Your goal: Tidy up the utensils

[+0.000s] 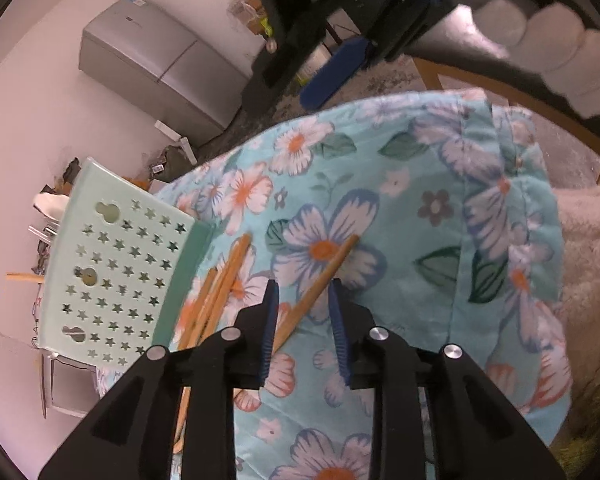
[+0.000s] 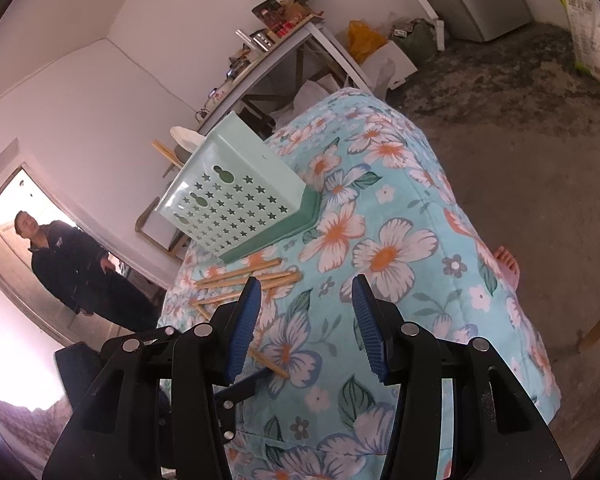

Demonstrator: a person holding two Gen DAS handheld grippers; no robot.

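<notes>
On the floral cloth, one wooden chopstick (image 1: 320, 280) runs between the blue pads of my left gripper (image 1: 303, 285). The jaws stand apart and do not press it. Several more chopsticks (image 1: 220, 288) lie in a loose pile just to its left, beside the mint green star-holed utensil basket (image 1: 116, 264). In the right wrist view the same pile (image 2: 244, 280) lies ahead of my right gripper (image 2: 305, 279), which is open with only cloth between its fingers. The basket (image 2: 236, 204) stands behind the pile, with chopsticks (image 2: 164, 152) and a white dish poking out of it.
The floral cloth (image 2: 400, 220) drops off rounded edges on the right. A person (image 2: 72, 264) stands in the doorway at the left. A cluttered desk (image 2: 284, 48) sits behind the basket, a grey fridge (image 1: 148, 64) by the wall. A bare foot (image 2: 508, 268) shows on the floor.
</notes>
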